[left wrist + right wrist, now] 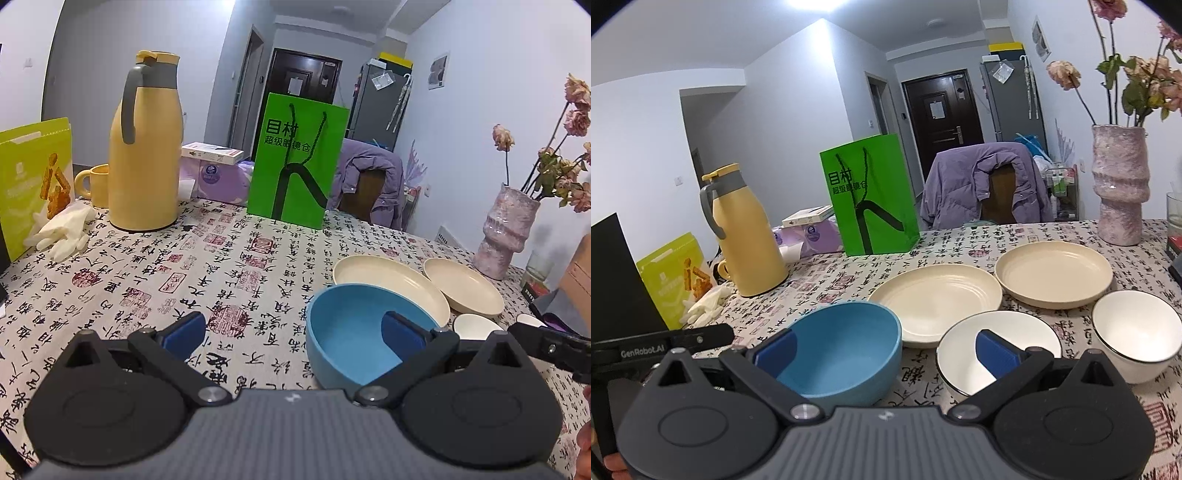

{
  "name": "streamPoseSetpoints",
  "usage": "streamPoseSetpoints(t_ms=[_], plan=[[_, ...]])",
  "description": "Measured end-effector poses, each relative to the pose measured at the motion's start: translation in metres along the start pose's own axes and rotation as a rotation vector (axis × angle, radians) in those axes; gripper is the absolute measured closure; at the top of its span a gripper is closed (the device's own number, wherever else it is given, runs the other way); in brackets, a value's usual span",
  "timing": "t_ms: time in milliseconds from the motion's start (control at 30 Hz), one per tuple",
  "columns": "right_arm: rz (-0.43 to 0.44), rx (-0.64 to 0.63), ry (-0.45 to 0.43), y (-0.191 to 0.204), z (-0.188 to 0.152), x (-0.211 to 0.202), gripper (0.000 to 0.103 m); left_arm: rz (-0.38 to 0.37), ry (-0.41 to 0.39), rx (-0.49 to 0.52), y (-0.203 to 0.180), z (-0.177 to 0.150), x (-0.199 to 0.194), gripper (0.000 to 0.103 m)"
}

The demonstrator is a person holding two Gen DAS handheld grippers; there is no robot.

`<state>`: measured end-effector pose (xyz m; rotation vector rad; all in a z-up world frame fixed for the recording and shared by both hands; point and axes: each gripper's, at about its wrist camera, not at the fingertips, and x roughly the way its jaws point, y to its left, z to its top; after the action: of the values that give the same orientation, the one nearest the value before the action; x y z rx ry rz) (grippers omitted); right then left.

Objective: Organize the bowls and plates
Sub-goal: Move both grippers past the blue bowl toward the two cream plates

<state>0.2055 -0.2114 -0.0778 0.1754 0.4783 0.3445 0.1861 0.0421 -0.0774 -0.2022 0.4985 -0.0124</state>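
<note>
A blue bowl (pixel 351 332) (pixel 846 347) sits on the patterned tablecloth. Behind it lie two cream plates, one nearer (pixel 388 282) (pixel 938 299) and one farther right (pixel 463 286) (pixel 1052 273). Two white bowls with dark rims stand to the right, one close (pixel 993 350) (pixel 474 326) and one at the edge (pixel 1137 332). My left gripper (pixel 295 332) is open, its right pad over the blue bowl's inside. My right gripper (pixel 886 349) is open too, straddling the gap between the blue bowl and the near white bowl.
A yellow thermos (pixel 144 147), a yellow mug (pixel 94 184), a snack bag (pixel 33 184) and white gloves (pixel 62 232) stand at the left. A green paper bag (pixel 295 162) is at the back, a pink vase (pixel 1119 184) with flowers at the right.
</note>
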Motion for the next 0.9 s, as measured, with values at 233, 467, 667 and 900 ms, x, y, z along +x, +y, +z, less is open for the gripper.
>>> streamPoseSetpoints(t_ms=[233,467,667,900], plan=[[0.008,-0.017,0.012,0.0,0.012,0.012,0.0,0.005,0.013,-0.015,0.0,0.013,0.014,0.0],[0.004,0.0,0.016,-0.003,0.028,0.022,0.0,-0.002,0.003,-0.013,-0.004,0.033,0.023,0.0],[-0.021,0.028,0.019,-0.009,0.044,0.031,0.0,-0.021,-0.001,-0.008,-0.009,0.053,0.032,0.0],[-0.066,0.065,0.041,-0.02,0.058,0.045,0.0,-0.041,0.008,-0.003,-0.015,0.072,0.05,0.0]])
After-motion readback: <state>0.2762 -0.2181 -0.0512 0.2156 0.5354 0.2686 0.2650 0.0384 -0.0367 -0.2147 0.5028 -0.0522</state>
